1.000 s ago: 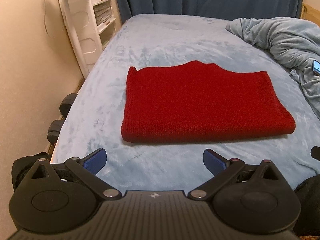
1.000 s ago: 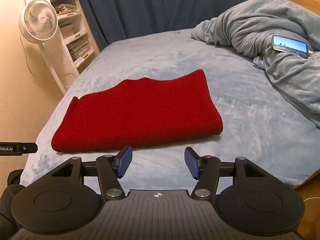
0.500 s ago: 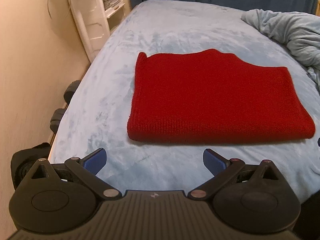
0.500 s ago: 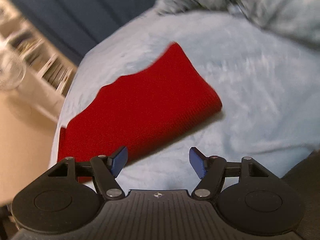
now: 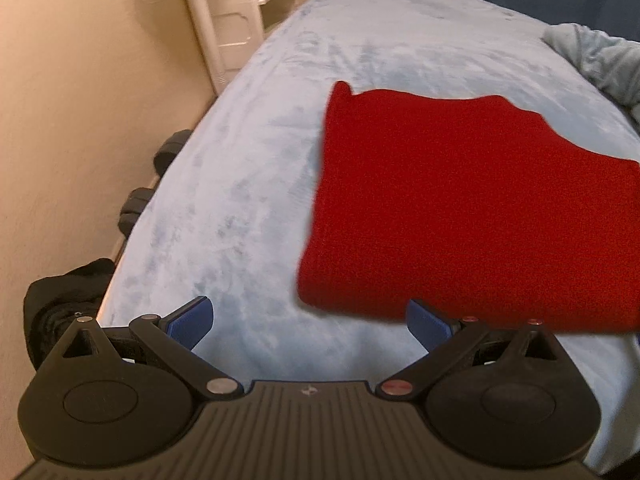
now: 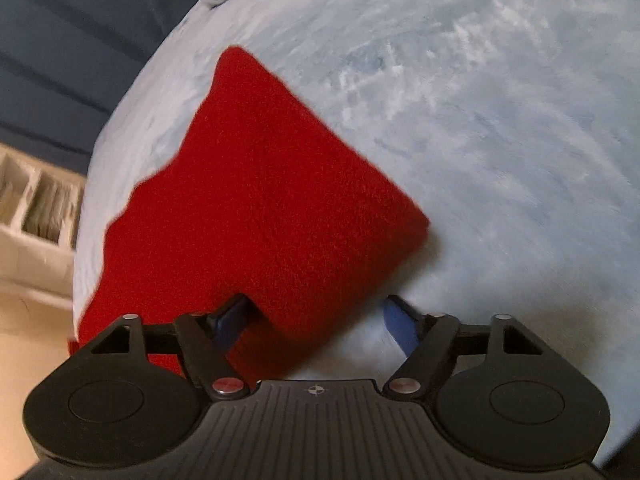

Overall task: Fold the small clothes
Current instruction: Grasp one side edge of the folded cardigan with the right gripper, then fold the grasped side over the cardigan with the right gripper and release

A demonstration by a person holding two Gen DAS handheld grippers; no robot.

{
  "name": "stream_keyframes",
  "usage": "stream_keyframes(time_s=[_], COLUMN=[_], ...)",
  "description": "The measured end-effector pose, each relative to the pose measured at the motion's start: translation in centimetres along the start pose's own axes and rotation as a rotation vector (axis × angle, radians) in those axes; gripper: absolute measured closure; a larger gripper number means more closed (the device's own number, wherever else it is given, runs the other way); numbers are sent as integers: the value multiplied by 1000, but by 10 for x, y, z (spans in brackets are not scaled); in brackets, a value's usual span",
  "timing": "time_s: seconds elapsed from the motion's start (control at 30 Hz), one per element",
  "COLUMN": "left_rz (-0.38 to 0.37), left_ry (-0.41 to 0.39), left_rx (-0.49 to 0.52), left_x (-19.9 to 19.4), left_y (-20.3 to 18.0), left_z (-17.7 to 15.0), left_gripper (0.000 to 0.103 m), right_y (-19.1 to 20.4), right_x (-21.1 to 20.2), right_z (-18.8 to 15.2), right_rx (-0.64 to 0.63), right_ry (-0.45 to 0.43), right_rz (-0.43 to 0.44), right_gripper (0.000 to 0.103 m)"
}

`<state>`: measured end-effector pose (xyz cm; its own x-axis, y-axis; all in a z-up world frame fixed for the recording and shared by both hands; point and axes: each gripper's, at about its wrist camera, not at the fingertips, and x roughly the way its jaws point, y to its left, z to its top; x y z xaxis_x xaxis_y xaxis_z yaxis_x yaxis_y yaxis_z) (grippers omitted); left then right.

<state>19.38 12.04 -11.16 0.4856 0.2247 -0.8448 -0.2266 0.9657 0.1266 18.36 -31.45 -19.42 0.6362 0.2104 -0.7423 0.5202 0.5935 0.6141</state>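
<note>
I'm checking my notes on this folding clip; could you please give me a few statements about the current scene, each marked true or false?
1. The red knit garment lies folded on the light blue bed cover. True.
2. The left gripper is shut on the garment. False: its jaws stand open, gripping nothing.
3. The right gripper is open, with the garment's near edge between its fingers. True.
4. The garment is green. False: it is red.
5. A white shelf unit stands beside the bed. True.
</note>
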Motion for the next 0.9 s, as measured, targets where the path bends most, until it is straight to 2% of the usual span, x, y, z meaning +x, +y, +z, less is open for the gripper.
stream_keyframes(time_s=[0.07,0.27,0.37,0.43,0.47,0.5,0.57,0.73,0.9], left_rz=[11,26,33,32,33,40,56,74,80], left_ry=[7,17,26,37,43,49,55,71,74], left_rx=[-20,-65,-77,-87,-90,-92,-97,-138,-177], left_x=[7,16,19,22,24,26,31,43,54], left_y=[4,18,22,24,25,26,29,38,46], left_z=[6,14,12,11,10,9,9,11,15], left_gripper=[0,0,0,0,0,0,0,0,0], right_y=[1,-17,-27,-32,-32,-30,-20,3,-13], right_x=[0,0,-6,-5,-5,-7,-15,-33,-13], right_z=[5,14,16,15,14,14,16,25,22], right_rx=[41,172,237,240,220,200,150,40,59], right_ry=[-35,-35,-98,-105,-100,-109,-120,-153,-104], right_rz=[10,59,57,38,55,61,77,132,15], right_gripper=[21,22,28,65,77,81,85,86,86])
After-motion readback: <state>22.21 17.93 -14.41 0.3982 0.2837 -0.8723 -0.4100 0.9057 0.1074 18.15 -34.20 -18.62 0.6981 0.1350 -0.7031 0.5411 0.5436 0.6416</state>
